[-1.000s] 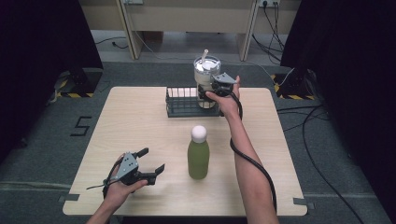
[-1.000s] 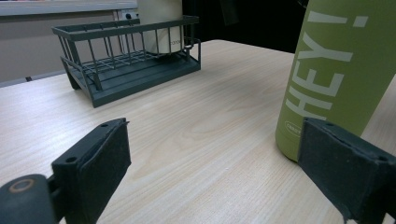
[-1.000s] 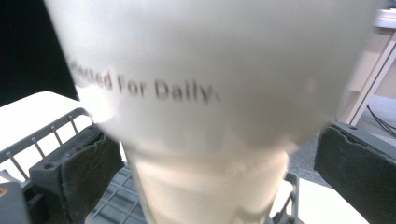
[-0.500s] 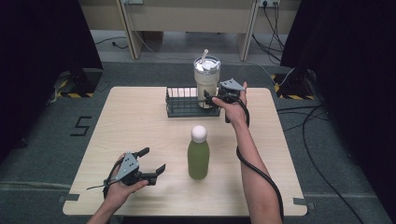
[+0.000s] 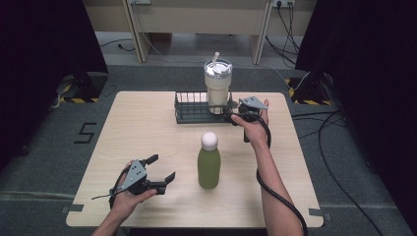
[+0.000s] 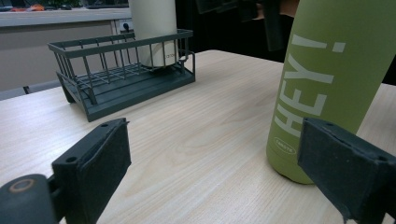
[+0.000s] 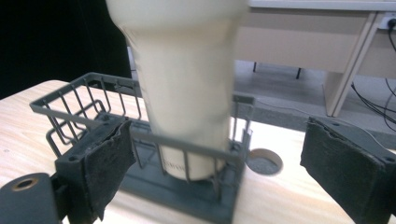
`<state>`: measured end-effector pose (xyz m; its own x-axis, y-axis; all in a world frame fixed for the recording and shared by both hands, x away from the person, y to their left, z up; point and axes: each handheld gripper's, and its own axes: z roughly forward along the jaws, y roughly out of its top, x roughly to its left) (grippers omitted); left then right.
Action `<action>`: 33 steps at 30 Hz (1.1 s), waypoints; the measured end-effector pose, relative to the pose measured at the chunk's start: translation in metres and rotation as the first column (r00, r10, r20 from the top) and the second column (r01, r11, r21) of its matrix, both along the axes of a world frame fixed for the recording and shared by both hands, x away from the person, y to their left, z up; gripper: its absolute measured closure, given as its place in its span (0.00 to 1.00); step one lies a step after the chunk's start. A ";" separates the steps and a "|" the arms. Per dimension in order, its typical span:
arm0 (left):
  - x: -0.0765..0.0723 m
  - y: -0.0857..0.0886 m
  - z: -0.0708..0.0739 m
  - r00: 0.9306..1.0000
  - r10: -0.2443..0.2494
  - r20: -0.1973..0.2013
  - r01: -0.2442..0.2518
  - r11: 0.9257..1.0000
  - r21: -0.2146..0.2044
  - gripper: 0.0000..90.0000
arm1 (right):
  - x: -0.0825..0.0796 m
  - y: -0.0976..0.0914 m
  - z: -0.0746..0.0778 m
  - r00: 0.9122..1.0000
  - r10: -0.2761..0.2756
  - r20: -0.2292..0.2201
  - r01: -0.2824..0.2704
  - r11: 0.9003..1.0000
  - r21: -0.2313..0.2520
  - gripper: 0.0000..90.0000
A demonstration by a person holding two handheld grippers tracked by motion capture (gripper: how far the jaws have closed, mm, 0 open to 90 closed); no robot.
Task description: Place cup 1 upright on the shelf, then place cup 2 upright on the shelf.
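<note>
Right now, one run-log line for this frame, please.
left gripper: open, idle | right gripper: open, beside tumbler in rack | green bottle: upright

Table [image 5: 147, 128]: everything sits on it.
Rack [image 5: 189, 110]: at the far edge, about the middle.
Tumbler [image 5: 218, 88]: standing upright in the right end of the rack.
Bottle [image 5: 209, 162]: upright near the middle, in front of the rack and well apart from it.
Your right gripper [image 5: 231, 115]: just beside the rack's right end, jaws pointed at the tumbler.
Your left gripper [image 5: 160, 169]: near the front edge, left of the bottle.
</note>
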<state>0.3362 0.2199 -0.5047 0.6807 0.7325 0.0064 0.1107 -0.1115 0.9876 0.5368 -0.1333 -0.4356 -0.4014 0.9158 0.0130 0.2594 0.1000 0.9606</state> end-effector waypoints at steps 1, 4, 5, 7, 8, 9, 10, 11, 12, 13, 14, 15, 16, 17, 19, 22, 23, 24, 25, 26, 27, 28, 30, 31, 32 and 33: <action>0.000 0.000 0.000 1.000 0.001 0.000 -0.001 1.000 0.000 0.10 | -0.003 -0.004 -0.001 1.000 -0.008 0.000 0.008 1.000 0.002 0.11; -0.001 0.001 0.000 1.000 0.002 0.002 -0.002 1.000 0.003 0.10 | -0.013 -0.018 -0.004 0.999 -0.034 0.003 0.034 0.999 0.014 0.12; -0.002 0.000 0.001 1.000 0.000 0.004 0.000 1.000 0.005 0.10 | -0.017 -0.023 -0.006 0.999 -0.046 -0.001 0.046 0.999 0.022 0.13; -0.003 0.000 0.002 1.000 -0.005 0.010 0.005 1.000 0.004 0.10 | -0.024 -0.034 -0.009 0.998 -0.061 -0.011 0.062 0.997 0.044 0.13; -0.004 0.000 0.002 1.000 -0.006 0.010 0.006 1.000 0.007 0.10 | -0.028 -0.038 -0.011 0.997 -0.073 -0.016 0.073 0.996 0.046 0.13; -0.004 0.000 0.001 1.000 -0.005 0.008 0.004 1.000 0.006 0.10 | -0.031 -0.044 -0.012 0.996 -0.083 -0.012 0.083 0.996 0.042 0.14; -0.004 0.000 0.001 1.000 -0.002 0.008 0.002 1.000 0.006 0.10 | -0.033 -0.048 -0.014 0.996 -0.092 -0.015 0.092 0.995 0.049 0.15; -0.004 0.000 0.002 1.000 -0.001 0.010 0.001 1.000 0.004 0.10 | -0.037 -0.053 -0.016 0.994 -0.105 -0.022 0.107 0.993 0.058 0.15; -0.004 0.001 0.003 1.000 0.000 0.011 0.000 1.000 0.005 0.10 | -0.039 -0.056 -0.017 0.994 -0.111 -0.023 0.112 0.992 0.059 0.15; -0.004 0.001 0.004 1.000 0.001 0.014 -0.001 1.000 0.003 0.10 | -0.041 -0.060 -0.018 0.993 -0.117 -0.024 0.118 0.991 0.058 0.15; -0.003 0.000 0.004 1.000 0.002 0.016 -0.002 1.000 0.000 0.10 | -0.044 -0.063 -0.019 0.992 -0.121 -0.024 0.123 0.991 0.060 0.16; -0.003 -0.001 0.005 1.000 0.003 0.017 -0.003 1.000 0.000 0.10 | -0.047 -0.066 -0.020 0.991 -0.129 -0.022 0.131 0.989 0.064 0.16; -0.003 -0.001 0.005 1.000 0.001 0.018 -0.001 1.000 0.002 0.10 | -0.049 -0.068 -0.021 0.991 -0.131 -0.019 0.132 0.989 0.064 0.16; -0.002 -0.002 0.005 1.000 0.000 0.019 0.000 1.000 0.006 0.10 | -0.053 -0.071 -0.022 0.991 -0.136 -0.018 0.137 0.988 0.070 0.16; -0.001 -0.001 0.006 1.000 0.002 0.023 -0.003 1.000 0.009 0.10 | -0.057 -0.074 -0.025 0.989 -0.144 -0.019 0.145 0.986 0.078 0.16; 0.000 0.000 0.009 0.999 0.011 0.032 -0.011 1.000 0.008 0.10 | -0.067 -0.081 -0.031 0.989 -0.144 -0.022 0.146 0.987 0.065 0.16; 0.000 0.000 0.010 0.999 0.011 0.033 -0.011 1.000 0.007 0.10 | -0.069 -0.083 -0.033 0.989 -0.148 -0.023 0.149 0.987 0.063 0.16; 0.000 -0.001 0.010 0.999 0.011 0.034 -0.012 1.000 0.008 0.10 | -0.070 -0.085 -0.034 0.988 -0.150 -0.025 0.152 0.986 0.065 0.16; -0.001 -0.001 0.010 0.999 0.011 0.035 -0.012 1.000 0.010 0.10 | -0.071 -0.086 -0.035 0.987 -0.156 -0.027 0.158 0.985 0.068 0.16; -0.001 -0.001 0.010 0.999 0.010 0.036 -0.010 1.000 0.009 0.10 | -0.073 -0.088 -0.037 0.987 -0.161 -0.026 0.163 0.984 0.066 0.16; -0.002 -0.002 0.011 0.999 0.006 0.041 -0.006 1.000 0.009 0.10 | -0.075 -0.090 -0.038 0.986 -0.162 -0.029 0.164 0.985 0.061 0.16; -0.002 -0.002 0.012 0.999 0.004 0.046 -0.005 1.000 0.010 0.10 | -0.077 -0.090 -0.038 0.986 -0.165 -0.028 0.167 0.984 0.064 0.16; -0.003 -0.002 0.014 0.999 0.001 0.050 -0.001 1.000 0.003 0.10 | -0.081 -0.092 -0.041 0.985 -0.168 -0.025 0.169 0.984 0.058 0.16; -0.004 -0.003 0.014 0.999 -0.001 0.052 0.001 1.000 0.004 0.10 | -0.083 -0.093 -0.043 0.985 -0.171 -0.029 0.172 0.983 0.058 0.16; -0.004 -0.003 0.014 0.999 -0.003 0.053 0.002 1.000 0.005 0.10 | -0.084 -0.094 -0.044 0.985 -0.172 -0.032 0.174 0.983 0.053 0.16; -0.004 -0.004 0.014 0.998 -0.005 0.055 0.004 1.000 0.003 0.10 | -0.086 -0.093 -0.045 0.984 -0.174 -0.037 0.175 0.983 0.054 0.16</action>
